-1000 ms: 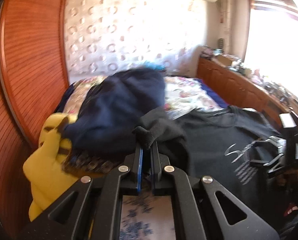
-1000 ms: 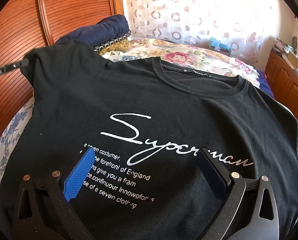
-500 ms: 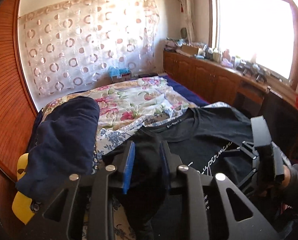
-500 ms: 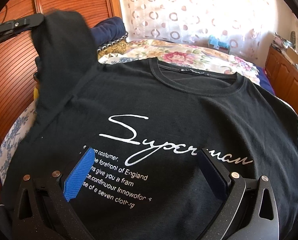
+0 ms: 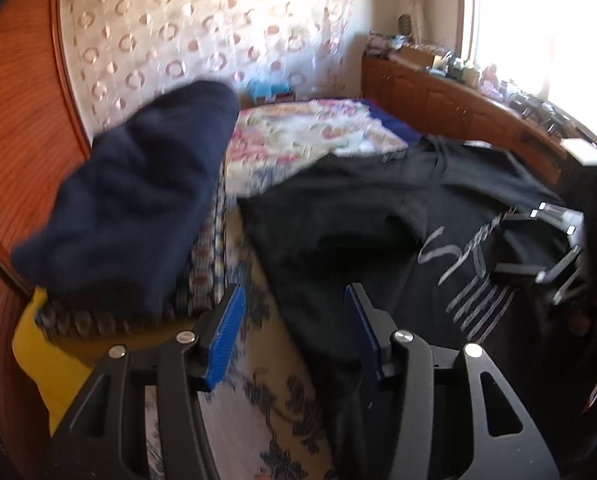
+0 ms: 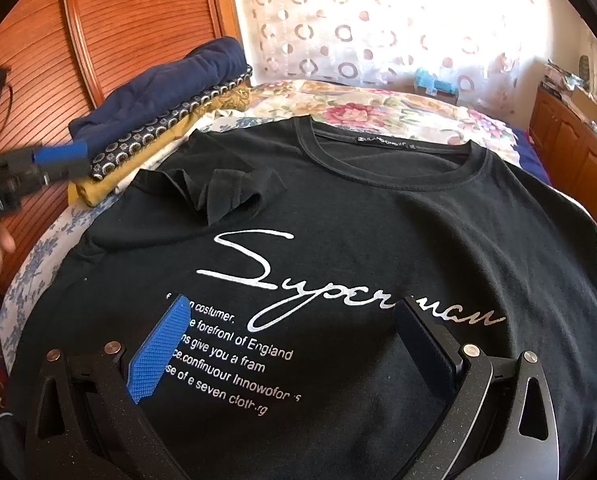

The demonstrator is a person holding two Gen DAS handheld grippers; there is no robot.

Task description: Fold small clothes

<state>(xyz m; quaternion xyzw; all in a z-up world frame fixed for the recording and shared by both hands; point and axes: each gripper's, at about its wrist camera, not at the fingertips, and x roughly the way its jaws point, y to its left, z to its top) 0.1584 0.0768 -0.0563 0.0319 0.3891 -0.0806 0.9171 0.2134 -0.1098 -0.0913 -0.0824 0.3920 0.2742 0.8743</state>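
A black T-shirt (image 6: 378,240) with white script lies front up on the bed; it also shows in the left wrist view (image 5: 338,240). Its left sleeve (image 6: 234,196) lies folded inward on the chest, a little rumpled. My left gripper (image 5: 294,304) is open and empty, above the shirt's left edge; it shows in the right wrist view (image 6: 58,160) off the shirt's left side. My right gripper (image 6: 294,320) is open and empty, low over the printed text; it shows in the left wrist view (image 5: 538,248).
A stack of folded clothes (image 6: 158,120), navy on top (image 5: 138,208), patterned and yellow below, sits at the bed's left by the wooden wardrobe (image 6: 118,32). The floral bedspread (image 6: 378,112) lies beyond the shirt. A wooden cabinet (image 5: 458,108) runs along the right wall.
My left gripper carried the sleeve up and inward, opened and let it drop on the chest, then drew back to the left. The right gripper has not moved.
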